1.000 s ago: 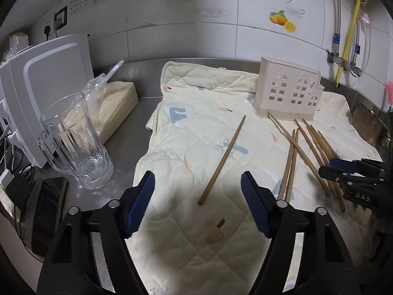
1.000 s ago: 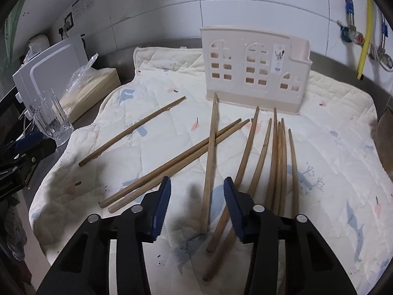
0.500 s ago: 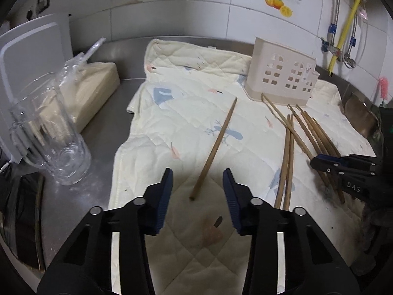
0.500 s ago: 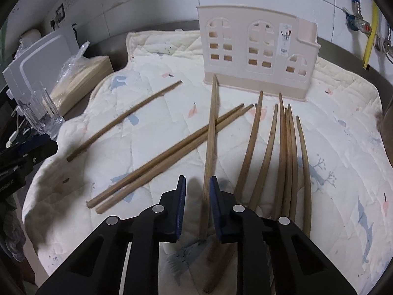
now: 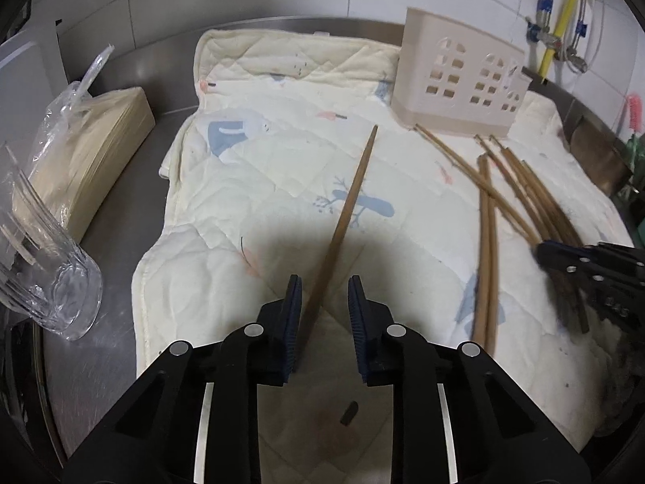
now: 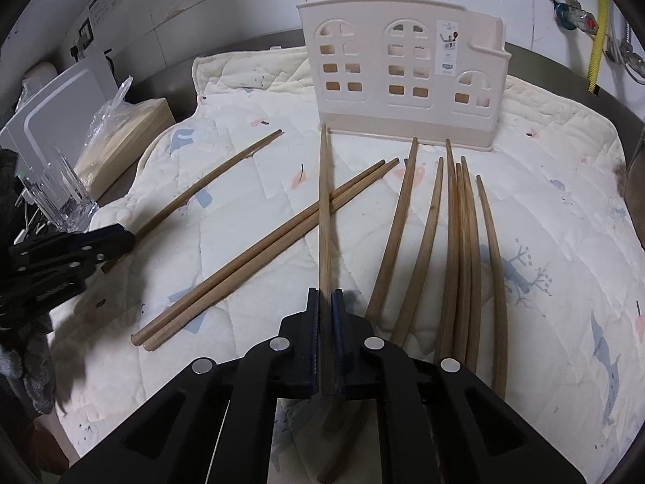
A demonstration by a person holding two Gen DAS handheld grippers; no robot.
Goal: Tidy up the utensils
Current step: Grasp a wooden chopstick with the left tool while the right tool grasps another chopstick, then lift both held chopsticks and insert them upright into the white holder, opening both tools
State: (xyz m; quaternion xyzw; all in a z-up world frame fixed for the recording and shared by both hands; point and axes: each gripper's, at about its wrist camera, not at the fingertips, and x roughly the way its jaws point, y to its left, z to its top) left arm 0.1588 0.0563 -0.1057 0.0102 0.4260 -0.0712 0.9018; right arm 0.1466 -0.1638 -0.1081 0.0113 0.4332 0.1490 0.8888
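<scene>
Several wooden chopsticks lie on a quilted cream mat (image 6: 544, 209) before a beige slotted utensil holder (image 6: 403, 76), which also shows in the left wrist view (image 5: 459, 80). My right gripper (image 6: 325, 306) is shut on one chopstick (image 6: 324, 209) that points toward the holder. My left gripper (image 5: 324, 298) is open, its jaws on either side of the near end of a lone chopstick (image 5: 350, 197) lying on the mat (image 5: 262, 185). The left gripper also shows in the right wrist view (image 6: 109, 242).
A clear ribbed glass (image 5: 44, 266) stands at the left on the steel counter. A wrapped stack of beige sheets (image 5: 84, 153) lies behind it. White boards (image 6: 60, 109) lean at the far left. Pipes and a yellow hose (image 5: 560, 20) run along the tiled wall at the right.
My right gripper has closed on the chopstick between its jaws. My left gripper has narrowed and moved forward so that its jaws straddle the lone chopstick's near end.
</scene>
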